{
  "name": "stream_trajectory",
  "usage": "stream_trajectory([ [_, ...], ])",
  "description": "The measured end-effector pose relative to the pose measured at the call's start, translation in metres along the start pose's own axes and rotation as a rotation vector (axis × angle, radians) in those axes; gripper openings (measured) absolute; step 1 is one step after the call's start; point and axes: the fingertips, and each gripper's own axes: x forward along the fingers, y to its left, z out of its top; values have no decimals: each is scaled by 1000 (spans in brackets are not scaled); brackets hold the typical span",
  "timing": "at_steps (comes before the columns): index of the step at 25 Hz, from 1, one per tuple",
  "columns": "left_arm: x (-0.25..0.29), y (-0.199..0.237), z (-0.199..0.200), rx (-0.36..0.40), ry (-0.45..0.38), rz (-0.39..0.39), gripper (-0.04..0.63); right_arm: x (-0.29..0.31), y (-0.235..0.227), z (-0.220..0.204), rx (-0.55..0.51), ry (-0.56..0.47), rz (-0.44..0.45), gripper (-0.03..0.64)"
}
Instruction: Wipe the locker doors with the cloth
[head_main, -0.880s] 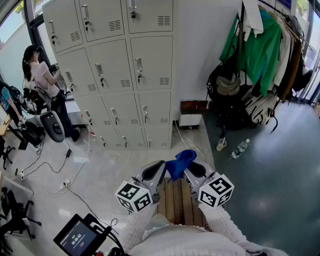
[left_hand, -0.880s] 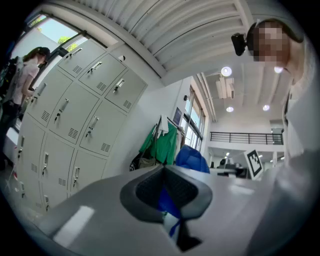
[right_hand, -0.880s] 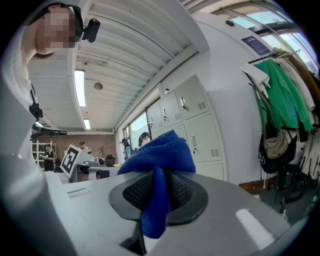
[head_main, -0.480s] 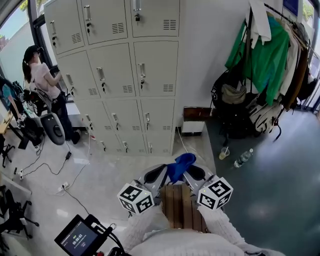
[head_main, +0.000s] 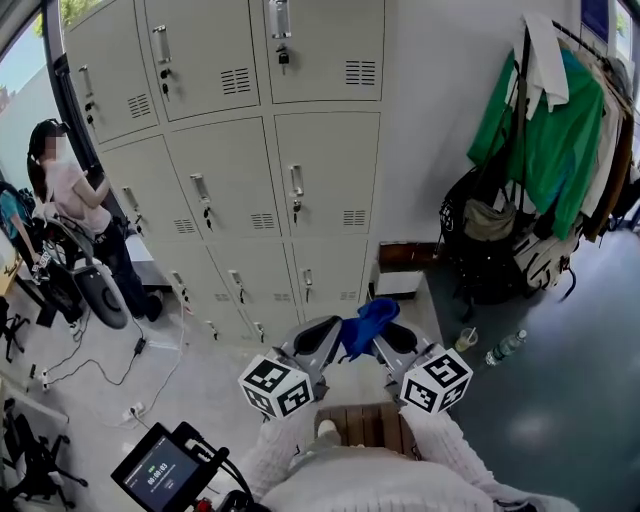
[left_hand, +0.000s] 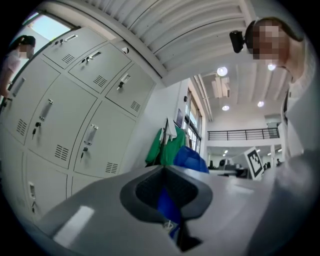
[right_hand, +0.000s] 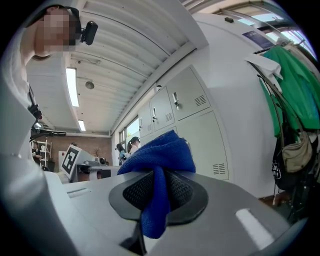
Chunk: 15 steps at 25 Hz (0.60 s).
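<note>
The grey locker doors (head_main: 300, 170) fill the wall ahead, each with a handle, a lock and a vent. A blue cloth (head_main: 363, 322) is bunched between my two grippers, low in the head view. My left gripper (head_main: 322, 340) is shut on one end of it; a blue strip (left_hand: 167, 205) shows between its pads. My right gripper (head_main: 388, 342) is shut on the other end, and the cloth (right_hand: 159, 160) bulges over its jaws and hangs down. Both grippers stay short of the lockers (right_hand: 200, 130), apart from the doors.
A person (head_main: 70, 190) stands at the lockers' far left beside a wheeled device. Green jackets (head_main: 540, 130) and bags hang at the right, with a bottle (head_main: 505, 347) and a cup (head_main: 466, 338) on the floor. A wooden stool (head_main: 360, 425) and a tablet (head_main: 160, 472) are below me.
The lockers have come nearer and larger in the head view, and the wooden stool has slid down under me. Both grippers still hold the blue cloth together.
</note>
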Motion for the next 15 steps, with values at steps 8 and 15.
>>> stream_trajectory([
  [8,56,82,18,-11,19,-42,6,96,-39,14,10,-8,-3,51],
  [15,74,137,26,-44,9,16,6,139,-75,5,41,39,-4,51],
])
